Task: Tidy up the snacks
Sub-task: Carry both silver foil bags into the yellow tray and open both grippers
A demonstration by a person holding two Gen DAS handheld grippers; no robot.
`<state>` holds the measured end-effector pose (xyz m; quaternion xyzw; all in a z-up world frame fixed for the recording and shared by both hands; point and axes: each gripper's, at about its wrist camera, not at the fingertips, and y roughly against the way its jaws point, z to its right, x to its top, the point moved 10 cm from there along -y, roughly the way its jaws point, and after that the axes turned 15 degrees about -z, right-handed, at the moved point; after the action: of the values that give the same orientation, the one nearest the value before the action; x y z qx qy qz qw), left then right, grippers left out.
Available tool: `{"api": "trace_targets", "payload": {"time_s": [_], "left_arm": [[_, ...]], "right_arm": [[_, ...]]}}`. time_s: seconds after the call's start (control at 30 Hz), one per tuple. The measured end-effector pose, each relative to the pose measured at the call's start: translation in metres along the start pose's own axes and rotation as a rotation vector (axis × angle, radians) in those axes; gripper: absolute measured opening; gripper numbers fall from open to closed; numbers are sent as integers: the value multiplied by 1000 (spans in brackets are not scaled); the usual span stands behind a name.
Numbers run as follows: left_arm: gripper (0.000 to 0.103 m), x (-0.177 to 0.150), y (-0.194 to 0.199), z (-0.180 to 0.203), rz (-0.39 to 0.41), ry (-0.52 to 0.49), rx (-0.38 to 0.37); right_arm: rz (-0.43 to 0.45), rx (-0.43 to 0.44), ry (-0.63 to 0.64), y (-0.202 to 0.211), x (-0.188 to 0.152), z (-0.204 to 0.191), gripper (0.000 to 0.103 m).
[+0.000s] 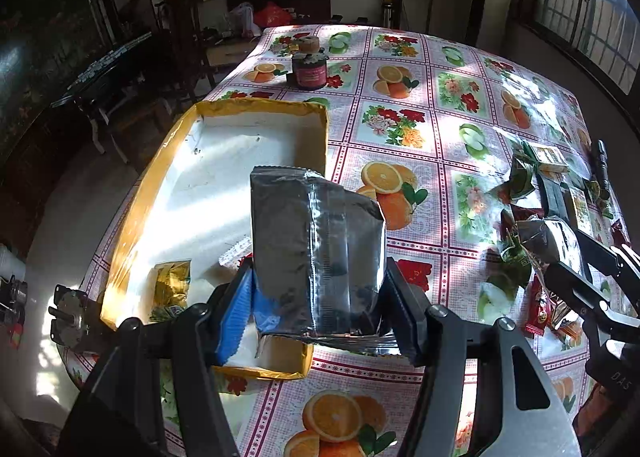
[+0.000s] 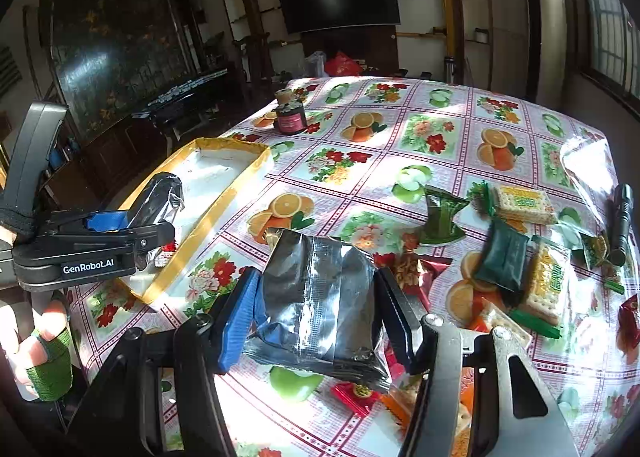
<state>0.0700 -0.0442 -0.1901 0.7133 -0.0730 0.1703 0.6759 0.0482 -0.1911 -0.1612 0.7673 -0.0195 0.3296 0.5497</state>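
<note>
Now each tongs pair, left tongs (image 1: 320, 289) and right tongs (image 2: 316, 313), clamps a silver packet (image 1: 316, 253).

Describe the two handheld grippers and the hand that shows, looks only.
Both grippers, left and right, are black, each with one blue ribbed pad and one black pad. The left one's side reads GenRobot.AI in white. The person's hand wears green finger wraps.

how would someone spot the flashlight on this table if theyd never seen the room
Start at the table with the fruit-and-flower tablecloth and go to its right edge, past the pile of snack packets. The black flashlight lies there beside the cracker packs. It is the only slim, dark metal cylinder among flat, colourful wrappers.
</note>
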Motion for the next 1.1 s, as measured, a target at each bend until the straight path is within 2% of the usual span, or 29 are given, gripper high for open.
{"api": "trace_targets", "payload": {"time_s": [0.23,0.57,0.83,1.1], "left_arm": [[62,-1,-4,-40,-4,69,21],[62,0,-15,-78,-19,128,31],[62,5,-25,-99,-33,166,32],[62,18,-43,-117,-61,193,32]], "right_arm": [[-21,47,55,-18,10,-35,59],[-40,92,103,-39,23,-70,58],[-40,143,134,-56,42,-97,58],[-55,157,209,-88,70,-132,58]]}}
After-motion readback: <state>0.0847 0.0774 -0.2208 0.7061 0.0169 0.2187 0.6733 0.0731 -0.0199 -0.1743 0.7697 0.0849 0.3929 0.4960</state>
